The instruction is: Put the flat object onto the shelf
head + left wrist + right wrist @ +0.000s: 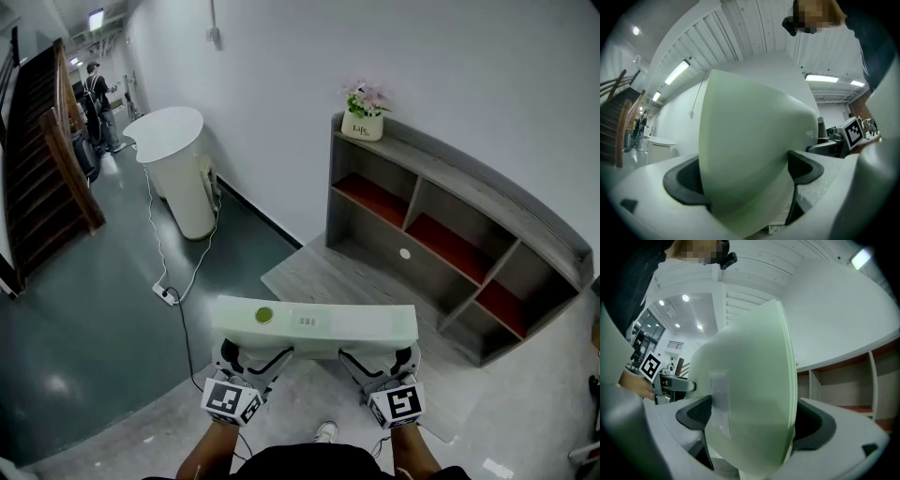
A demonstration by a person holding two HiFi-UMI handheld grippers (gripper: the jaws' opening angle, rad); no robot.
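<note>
A pale green flat box (314, 326) with a round green button and a small label on top is held level in front of me, above the floor. My left gripper (255, 354) is shut on its near left edge, and my right gripper (380, 356) is shut on its near right edge. In the left gripper view the flat box (745, 159) fills the space between the dark pads (686, 180). In the right gripper view the flat box (750, 399) stands edge-on between the pads (811, 420). The grey shelf (450, 234) with red-floored compartments stands ahead on the right, against the wall.
A potted flower (364, 112) stands on the shelf's left top end. A white rounded counter (178, 164) stands at the left with a cable running to a power strip (167, 293) on the floor. Wooden stairs (42, 159) rise at far left; a person (97, 103) stands far back.
</note>
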